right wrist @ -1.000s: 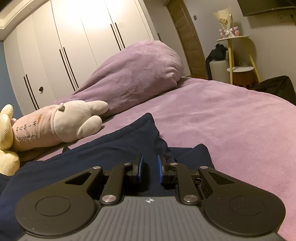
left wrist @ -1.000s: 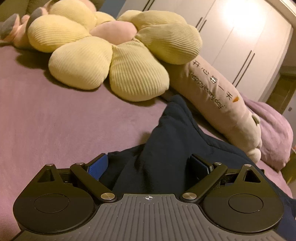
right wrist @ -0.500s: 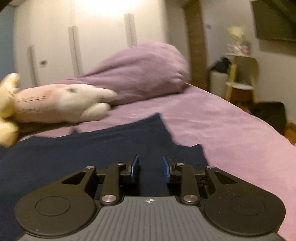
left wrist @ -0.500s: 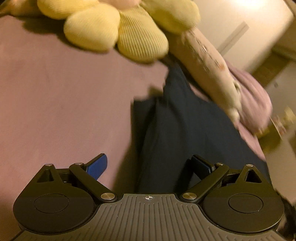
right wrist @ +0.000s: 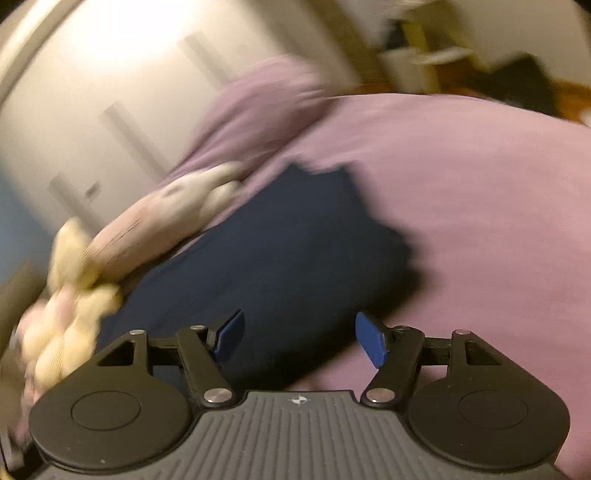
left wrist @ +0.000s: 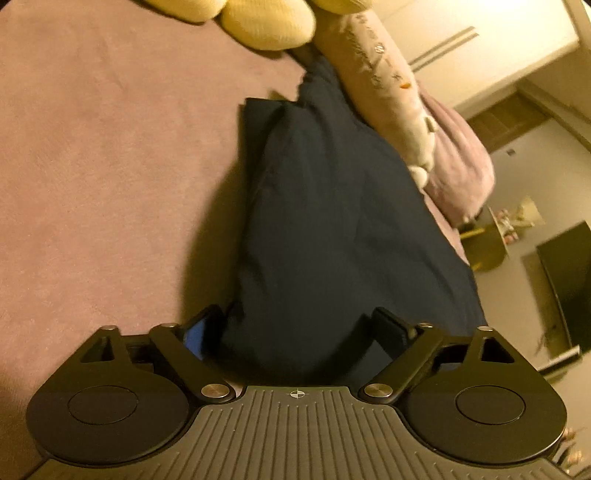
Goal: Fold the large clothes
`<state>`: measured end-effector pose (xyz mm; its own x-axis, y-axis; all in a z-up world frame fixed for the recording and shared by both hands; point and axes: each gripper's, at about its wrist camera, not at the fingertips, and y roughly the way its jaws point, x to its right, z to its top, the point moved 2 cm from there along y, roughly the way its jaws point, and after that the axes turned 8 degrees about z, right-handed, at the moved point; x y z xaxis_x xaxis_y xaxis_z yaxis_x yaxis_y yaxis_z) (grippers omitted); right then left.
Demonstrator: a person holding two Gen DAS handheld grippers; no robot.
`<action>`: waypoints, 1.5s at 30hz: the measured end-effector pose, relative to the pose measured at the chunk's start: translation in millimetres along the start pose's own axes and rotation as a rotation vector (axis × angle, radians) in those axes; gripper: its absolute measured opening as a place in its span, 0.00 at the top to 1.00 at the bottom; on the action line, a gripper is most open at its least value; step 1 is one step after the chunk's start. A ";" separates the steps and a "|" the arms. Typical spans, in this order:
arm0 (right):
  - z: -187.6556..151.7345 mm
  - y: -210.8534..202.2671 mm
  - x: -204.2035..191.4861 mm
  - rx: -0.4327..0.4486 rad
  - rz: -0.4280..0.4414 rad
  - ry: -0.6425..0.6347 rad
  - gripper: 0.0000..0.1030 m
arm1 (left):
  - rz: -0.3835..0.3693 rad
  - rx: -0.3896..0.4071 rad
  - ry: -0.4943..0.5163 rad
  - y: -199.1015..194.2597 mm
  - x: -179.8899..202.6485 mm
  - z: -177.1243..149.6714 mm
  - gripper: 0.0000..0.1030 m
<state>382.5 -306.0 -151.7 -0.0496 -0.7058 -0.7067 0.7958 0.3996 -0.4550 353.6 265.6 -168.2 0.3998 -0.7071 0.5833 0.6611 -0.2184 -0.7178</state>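
Observation:
A dark navy garment point(left wrist: 325, 221) lies folded in a long band on the purple bed point(left wrist: 92, 166). It also shows in the right wrist view point(right wrist: 280, 258), which is blurred. My left gripper point(left wrist: 299, 336) is open, raised above the near end of the garment, with cloth showing between its fingers. My right gripper point(right wrist: 299, 339) is open and empty, lifted over the garment's near edge.
A yellow flower cushion point(left wrist: 266, 18) and a long pink plush toy point(left wrist: 380, 74) lie along the garment's far side. A purple duvet heap point(left wrist: 461, 158) sits beyond. White wardrobe doors point(right wrist: 110, 74) and a small yellow side table point(left wrist: 487, 243) stand past the bed.
My right gripper opened from shut, let go of the garment and lifted away. My left gripper stayed open and rose above the bed, tilting down over the garment.

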 end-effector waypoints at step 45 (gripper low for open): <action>-55.7 -113.0 -79.4 -0.125 0.106 -0.388 0.80 | 0.065 0.022 -0.065 -160.1 -24.5 -114.2 0.10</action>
<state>262.9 -262.5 -74.3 0.2789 -0.8151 -0.5077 0.7037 0.5333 -0.4696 165.4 241.1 -111.0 0.4821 -0.6742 0.5594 0.6461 -0.1577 -0.7468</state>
